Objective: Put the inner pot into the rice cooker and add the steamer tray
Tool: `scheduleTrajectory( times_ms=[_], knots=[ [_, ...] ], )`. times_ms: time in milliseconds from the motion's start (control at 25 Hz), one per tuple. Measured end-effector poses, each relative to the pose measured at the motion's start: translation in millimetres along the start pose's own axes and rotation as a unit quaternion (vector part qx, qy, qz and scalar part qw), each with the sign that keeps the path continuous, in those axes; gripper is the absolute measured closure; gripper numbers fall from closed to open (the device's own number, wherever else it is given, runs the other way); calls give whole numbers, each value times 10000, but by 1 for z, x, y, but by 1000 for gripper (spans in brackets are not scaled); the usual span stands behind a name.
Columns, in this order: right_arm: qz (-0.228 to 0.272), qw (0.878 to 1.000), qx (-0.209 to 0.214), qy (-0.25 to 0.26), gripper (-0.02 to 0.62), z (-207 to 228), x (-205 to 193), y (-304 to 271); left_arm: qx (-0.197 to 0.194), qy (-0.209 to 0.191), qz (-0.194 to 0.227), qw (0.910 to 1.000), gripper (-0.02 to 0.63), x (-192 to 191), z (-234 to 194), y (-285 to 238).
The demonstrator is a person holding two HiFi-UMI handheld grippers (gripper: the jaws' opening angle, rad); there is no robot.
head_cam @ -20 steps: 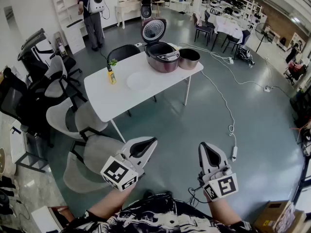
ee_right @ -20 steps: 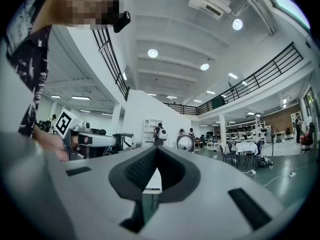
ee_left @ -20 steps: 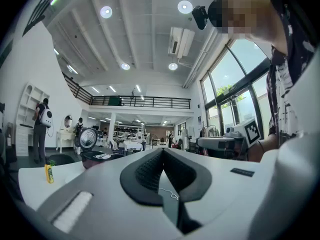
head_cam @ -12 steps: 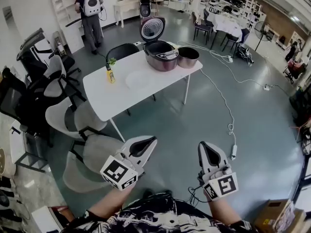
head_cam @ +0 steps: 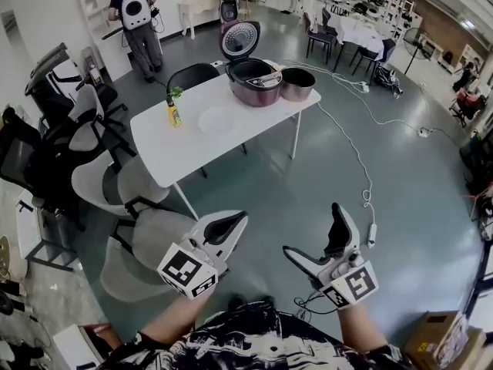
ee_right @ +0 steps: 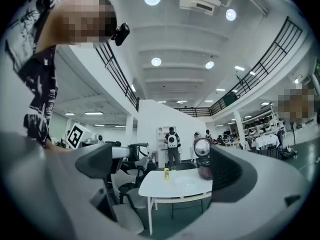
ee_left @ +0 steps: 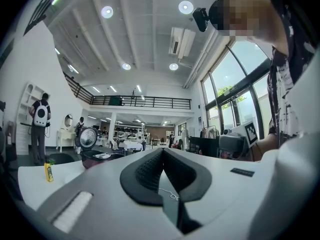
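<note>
Far off on the white desk (head_cam: pixel 262 123), the rice cooker (head_cam: pixel 253 83) stands with its lid up. The dark inner pot (head_cam: pixel 298 83) sits just beside it on the desk. A pale round tray (head_cam: pixel 218 120) lies near the middle. The left gripper (head_cam: pixel 241 219) has its fingers pressed together, holding nothing. The right gripper (head_cam: pixel 313 230) has its fingers wide apart, with nothing between them.

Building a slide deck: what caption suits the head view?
Open rice cooker and inner pot on white table; left gripper shut, right gripper open, both empty.
</note>
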State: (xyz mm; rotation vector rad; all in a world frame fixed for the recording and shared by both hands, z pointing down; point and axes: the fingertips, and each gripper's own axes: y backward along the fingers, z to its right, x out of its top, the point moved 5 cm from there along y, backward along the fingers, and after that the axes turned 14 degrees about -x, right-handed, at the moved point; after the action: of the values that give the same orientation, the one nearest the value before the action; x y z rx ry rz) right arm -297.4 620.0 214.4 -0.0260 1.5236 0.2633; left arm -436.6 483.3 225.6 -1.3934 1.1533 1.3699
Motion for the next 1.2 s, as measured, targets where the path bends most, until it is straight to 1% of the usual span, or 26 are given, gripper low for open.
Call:
scheduleTrajectory(
  times_ms=[200,440,640,880,1040,1200],
  knots=[
    [-161,9998,103,32,43,-1,-6,3,-30,35,-30,10000,601,-4,3,-6],
    [-336,9993,173,25,43,12,-14,6,2,106,-63,9999,601,-13,2,-21],
    [-444,9988,220,59,43,45,-22,10,71,138,-113,9998,601,-24,1,-53],
    [-490,9983,297,105,43,84,-28,7,278,165,-135,9994,601,-33,-4,-81],
    [-513,9983,266,107,43,103,-32,-8,319,192,-211,9991,601,-36,-19,-94],
    [-516,9984,195,104,43,122,-42,-39,278,199,-222,9992,601,-43,-54,-111]
  ],
)
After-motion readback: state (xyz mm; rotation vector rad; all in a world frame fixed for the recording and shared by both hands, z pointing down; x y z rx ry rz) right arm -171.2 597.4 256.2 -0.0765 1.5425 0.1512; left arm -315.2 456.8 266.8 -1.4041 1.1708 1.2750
